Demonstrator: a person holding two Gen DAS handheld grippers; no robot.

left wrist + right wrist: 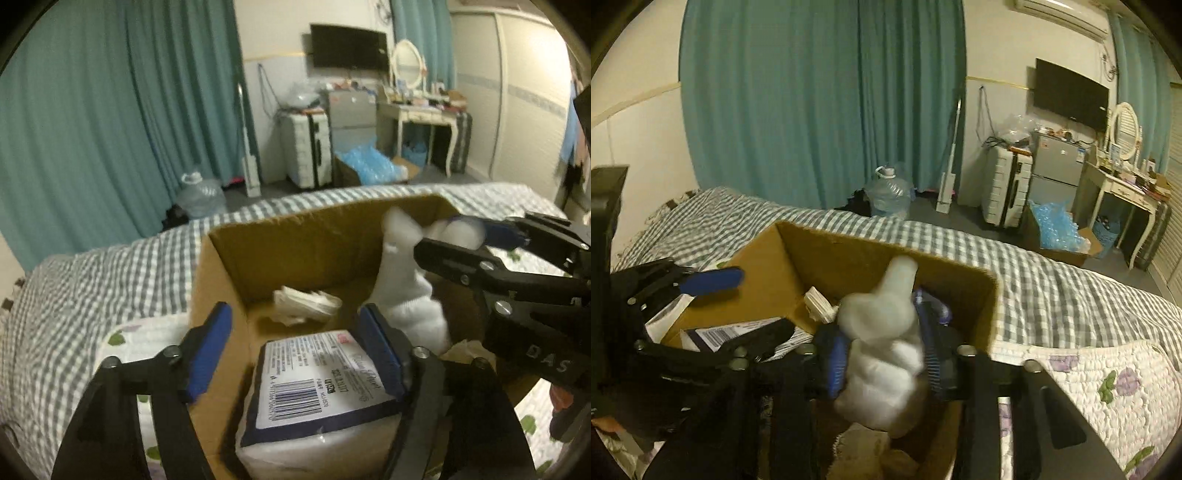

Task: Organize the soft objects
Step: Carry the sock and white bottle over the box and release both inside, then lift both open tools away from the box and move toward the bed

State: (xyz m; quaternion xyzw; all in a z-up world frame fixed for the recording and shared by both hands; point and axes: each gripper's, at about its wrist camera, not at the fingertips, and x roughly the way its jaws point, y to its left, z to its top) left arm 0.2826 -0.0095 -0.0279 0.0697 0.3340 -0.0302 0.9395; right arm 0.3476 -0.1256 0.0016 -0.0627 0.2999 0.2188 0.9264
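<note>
An open cardboard box (280,236) stands on the bed; it also shows in the right wrist view (849,254). My right gripper (882,354) is shut on a white sock (882,332) and holds it over the box's right side. In the left wrist view that gripper (443,236) reaches in from the right with the sock (410,295) hanging into the box. My left gripper (295,354) is open above the box's near left part, its fingers either side of a wrapped white tissue pack (317,398) that lies in the box. A crumpled white cloth (306,302) lies on the box floor.
The bed has a grey checked sheet (110,269) and a floral quilt (1089,380) under the box. Something brown and fuzzy (864,450) lies in the box's near corner. Beyond the bed are teal curtains, a water jug (888,192), a suitcase and a dressing table.
</note>
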